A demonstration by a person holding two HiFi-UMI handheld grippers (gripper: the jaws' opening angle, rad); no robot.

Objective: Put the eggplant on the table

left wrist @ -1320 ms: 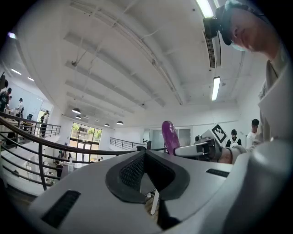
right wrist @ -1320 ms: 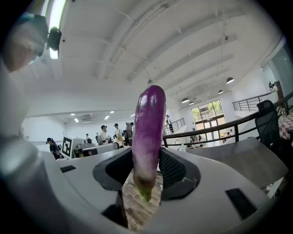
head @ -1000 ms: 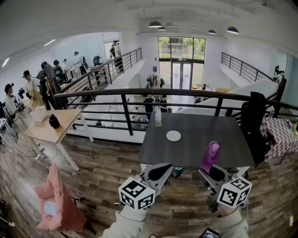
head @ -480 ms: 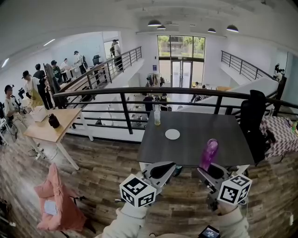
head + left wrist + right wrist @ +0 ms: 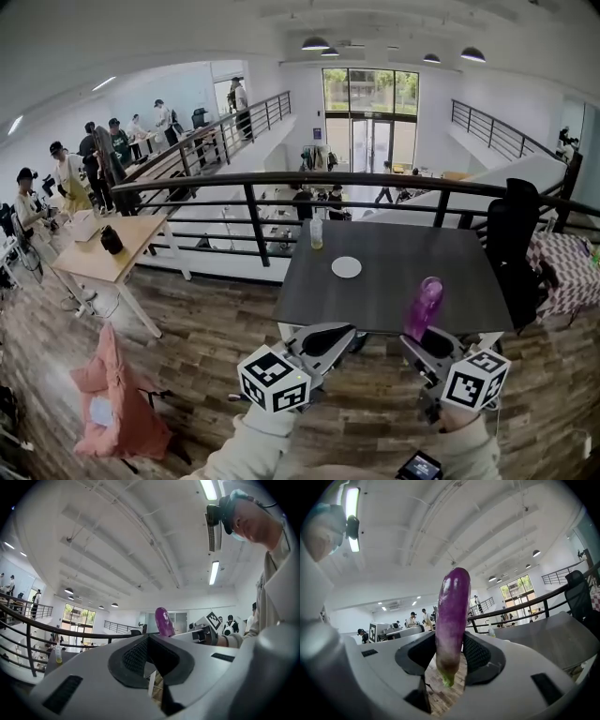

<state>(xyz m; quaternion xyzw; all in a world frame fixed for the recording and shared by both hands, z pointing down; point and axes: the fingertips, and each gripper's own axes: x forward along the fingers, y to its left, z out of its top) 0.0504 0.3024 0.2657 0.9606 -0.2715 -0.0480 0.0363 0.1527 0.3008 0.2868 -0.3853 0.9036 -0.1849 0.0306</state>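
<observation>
A purple eggplant (image 5: 424, 309) stands upright, green stem end down, between the jaws of my right gripper (image 5: 433, 349), which is shut on it. The right gripper view shows the eggplant (image 5: 451, 616) squeezed between the two black pads (image 5: 478, 654). It hangs over the near edge of the dark grey table (image 5: 394, 291), not touching it. My left gripper (image 5: 323, 340) is level beside it at the table's near left corner, its jaws together with nothing between them. In the left gripper view the eggplant (image 5: 164, 622) rises behind the closed pads (image 5: 136, 657).
A small white plate (image 5: 346, 267) and a bottle of yellow liquid (image 5: 318, 232) stand on the table's far half. Behind it runs a black railing (image 5: 253, 202). A black chair (image 5: 516, 244) is at the right, with a wooden table (image 5: 94, 258) and pink cloth (image 5: 117, 398) at the left.
My left gripper has edged a little forward toward the table's edge. The right gripper with the eggplant has hardly moved. People in the background have shifted.
</observation>
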